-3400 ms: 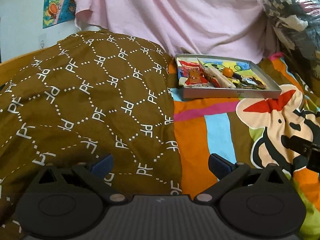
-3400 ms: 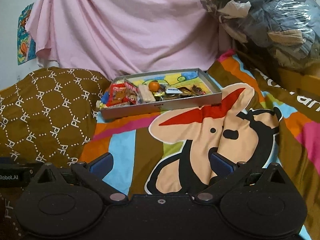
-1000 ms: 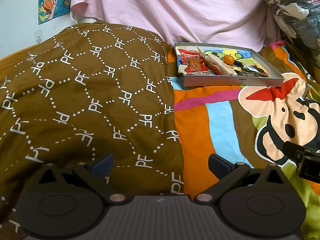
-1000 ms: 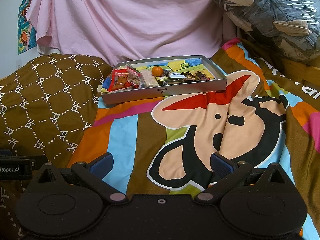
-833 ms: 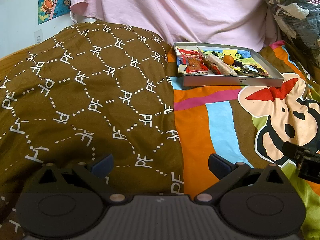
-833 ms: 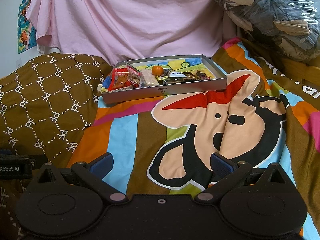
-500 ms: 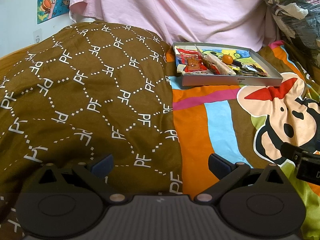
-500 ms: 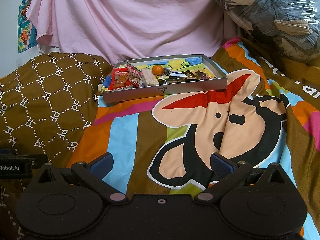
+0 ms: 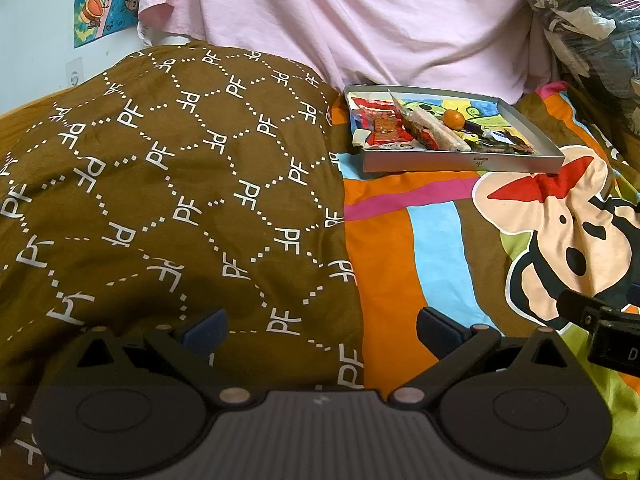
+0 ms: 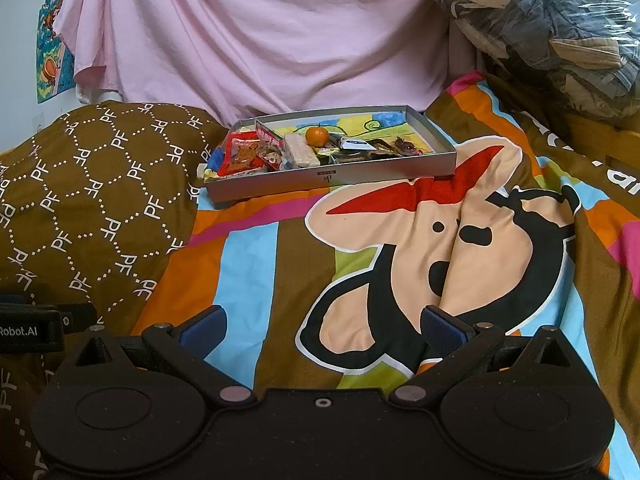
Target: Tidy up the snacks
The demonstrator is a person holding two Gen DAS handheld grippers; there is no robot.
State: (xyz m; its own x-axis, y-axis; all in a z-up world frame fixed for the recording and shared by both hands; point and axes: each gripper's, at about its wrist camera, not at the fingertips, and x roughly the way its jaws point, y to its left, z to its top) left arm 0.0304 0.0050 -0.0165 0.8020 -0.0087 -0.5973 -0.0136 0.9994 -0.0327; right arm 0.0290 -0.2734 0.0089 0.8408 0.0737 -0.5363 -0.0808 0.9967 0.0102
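Note:
A shallow grey box [image 9: 460, 162] [image 10: 384, 170] lies on the bed ahead, holding snacks: a red packet [image 9: 382, 128] [image 10: 240, 154], a pale wafer bar [image 10: 300, 152], a small orange [image 9: 453, 118] [image 10: 317, 135] and several dark wrappers [image 10: 384, 146]. My left gripper [image 9: 320, 326] is open and empty, low over the brown quilt, far short of the box. My right gripper [image 10: 322, 326] is open and empty too, above the cartoon bedspread, with the box well ahead of it.
A brown patterned quilt [image 9: 160, 184] humps up on the left. The striped cartoon bedspread [image 10: 440, 248] covers the rest. A pink sheet [image 10: 260, 32] hangs behind the box. A plastic-wrapped bundle of clothes [image 10: 560, 20] fills the back right.
Both grippers have drifted slightly forward toward the box over the last seconds. Their jaws stay open and nothing in the box has moved.

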